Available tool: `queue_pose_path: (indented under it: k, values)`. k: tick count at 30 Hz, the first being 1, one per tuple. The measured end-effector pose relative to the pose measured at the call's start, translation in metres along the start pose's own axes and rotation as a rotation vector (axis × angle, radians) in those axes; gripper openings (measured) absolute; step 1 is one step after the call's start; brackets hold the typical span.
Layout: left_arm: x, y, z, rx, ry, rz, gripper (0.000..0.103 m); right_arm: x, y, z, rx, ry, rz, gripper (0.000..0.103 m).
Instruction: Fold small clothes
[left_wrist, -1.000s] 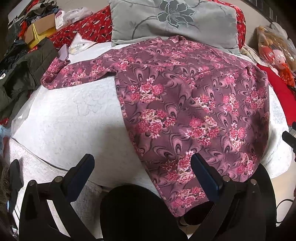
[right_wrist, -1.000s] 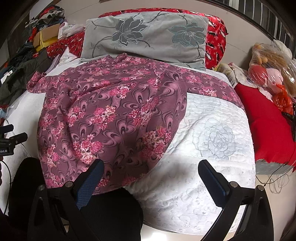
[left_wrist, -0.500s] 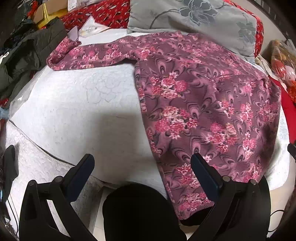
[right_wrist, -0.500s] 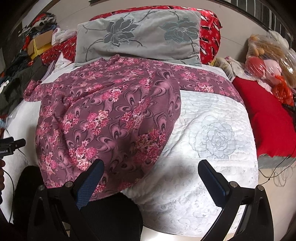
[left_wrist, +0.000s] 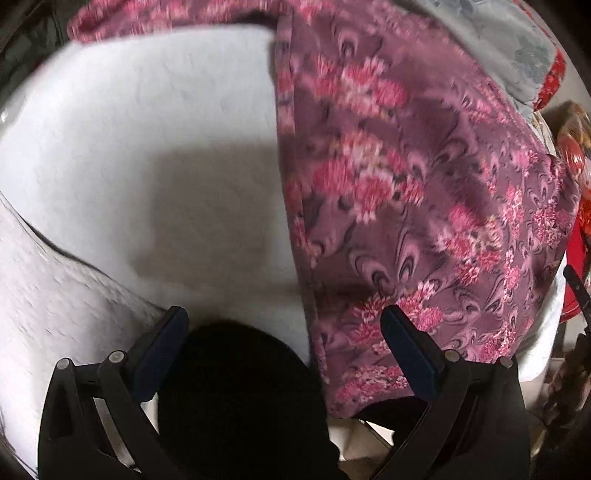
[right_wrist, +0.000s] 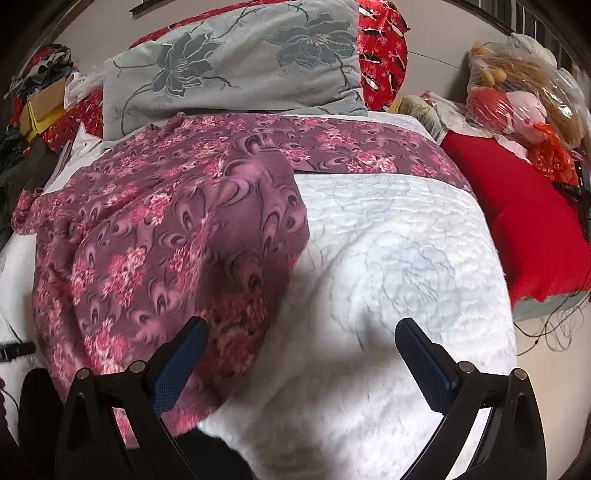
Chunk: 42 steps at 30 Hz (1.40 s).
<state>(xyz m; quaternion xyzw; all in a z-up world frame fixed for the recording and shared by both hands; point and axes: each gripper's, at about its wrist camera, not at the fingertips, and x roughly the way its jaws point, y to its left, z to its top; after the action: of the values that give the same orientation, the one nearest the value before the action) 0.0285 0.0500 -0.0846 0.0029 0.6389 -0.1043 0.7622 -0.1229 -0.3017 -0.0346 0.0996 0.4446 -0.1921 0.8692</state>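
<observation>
- the floral garment (right_wrist: 166, 229) lies spread flat on the bed's white quilt (right_wrist: 388, 258), its hem hanging over the near edge at 6 o'clock and one sleeve (right_wrist: 369, 151) stretched along the far side toward 2 o'clock; laid out like this, it looks ready for a first fold rather than partway through one.
- seen from the left wrist, the same garment (left_wrist: 424, 203) fills the right half of the frame, its straight side edge running from 12 down to 6 o'clock, with bare quilt (left_wrist: 129, 166) to the left.
- the left gripper (left_wrist: 284, 325) hangs over the near bed edge with its jaws wide apart and nothing between them; the side edge of the cloth passes between the two tips, probably so that edge can be pinched.
- the right gripper (right_wrist: 299, 332) is likewise spread wide and empty, its left tip over the cloth's lower corner and its right tip over plain quilt.
- a grey flowered pillow (right_wrist: 236, 62) sits at 12 o'clock just behind the collar, and a red cushion (right_wrist: 524, 221) lies at 3 o'clock, well apart from the garment.
- the left wrist view is smeared by motion, so the other sleeve (left_wrist: 166, 18) at 11 o'clock is only a blur.
- a dark rounded shape (left_wrist: 236, 398) below the left jaws hides the hem there; i cannot tell what it is.
- whether the hem hangs free or rests on something is cut off.
</observation>
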Motion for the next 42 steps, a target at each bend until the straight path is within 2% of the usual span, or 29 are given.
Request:
queue_pose_path:
  k: [5,6,7,8,9,11,12,13,14,16,19,22,25,27,29,30,31,33,34,36,37,38,40,42]
  values:
    - [0.015,-0.018,-0.008,0.019,0.058,-0.038,0.103,0.021,0.001,0.013,0.036,0.003,0.024,0.102]
    - [0.018,-0.021,-0.010,0.013,0.070,-0.069,0.092,0.027,0.002,0.017,0.043,0.008,0.038,0.102]
    - [0.020,-0.023,-0.012,0.006,0.080,-0.092,0.070,0.033,0.003,0.019,0.048,0.016,0.054,0.100]
    - [0.023,-0.025,-0.013,0.003,0.100,-0.124,0.054,0.036,0.004,0.019,0.048,0.024,0.063,0.099]
    - [0.024,-0.027,-0.014,0.000,0.116,-0.154,0.034,0.040,0.005,0.019,0.048,0.038,0.079,0.096]
    - [0.019,-0.025,-0.014,-0.010,0.095,-0.178,0.008,0.046,0.007,0.017,0.050,0.067,0.110,0.072]
    - [0.014,-0.023,-0.013,-0.002,0.082,-0.197,0.004,0.044,0.007,0.017,0.049,0.064,0.101,0.062]
    - [0.007,-0.021,-0.012,-0.009,0.072,-0.214,0.004,0.037,0.004,0.016,0.054,0.047,0.174,0.016]
    - [-0.003,-0.015,-0.010,-0.026,0.045,-0.241,0.003,0.033,0.000,0.015,0.075,0.054,0.256,0.006]
    - [-0.029,0.001,-0.005,-0.062,-0.011,-0.286,0.003,0.012,-0.006,0.013,0.123,0.041,0.320,0.005]
    - [-0.075,0.033,0.003,-0.146,-0.078,-0.388,0.003,-0.034,-0.004,0.008,0.098,-0.009,0.404,0.005]
    - [-0.113,0.057,0.007,-0.174,-0.130,-0.431,0.003,-0.083,0.003,-0.002,0.067,-0.041,0.475,0.005]
    - [-0.126,0.070,0.002,-0.142,-0.104,-0.368,0.004,-0.110,0.011,-0.019,0.046,-0.012,0.497,0.005]
    - [-0.105,0.073,-0.012,-0.124,-0.043,-0.306,0.004,-0.105,0.015,-0.037,0.038,0.063,0.477,0.005]
    - [-0.078,0.083,-0.028,-0.121,0.020,-0.212,0.004,-0.089,0.018,-0.060,0.033,0.157,0.433,0.006]
    - [-0.064,0.086,-0.035,-0.127,0.058,-0.167,0.004,-0.077,0.018,-0.076,0.036,0.232,0.413,0.006]
    - [-0.054,0.091,-0.041,-0.135,0.083,-0.141,0.004,-0.070,0.018,-0.086,0.044,0.282,0.399,0.011]
    - [-0.055,0.100,-0.050,-0.152,0.071,-0.129,0.004,-0.066,0.011,-0.092,0.061,0.310,0.379,0.011]
    - [-0.061,0.103,-0.050,-0.152,0.040,-0.126,0.004,-0.071,0.002,-0.089,0.082,0.278,0.375,0.013]
    - [-0.072,0.102,-0.045,-0.150,-0.014,-0.129,0.004,-0.078,-0.013,-0.077,0.116,0.208,0.357,0.035]
    - [-0.077,0.097,-0.040,-0.138,-0.038,-0.141,0.006,-0.079,-0.024,-0.067,0.141,0.141,0.314,0.059]
    - [-0.075,0.091,-0.034,-0.127,-0.046,-0.151,0.008,-0.075,-0.031,-0.061,0.152,0.113,0.285,0.073]
    - [-0.076,0.076,-0.029,-0.107,-0.052,-0.182,0.022,-0.057,-0.037,-0.055,0.166,0.074,0.243,0.074]
    - [-0.068,0.055,-0.018,-0.071,-0.042,-0.198,0.026,-0.029,-0.038,-0.057,0.179,0.131,0.278,0.074]
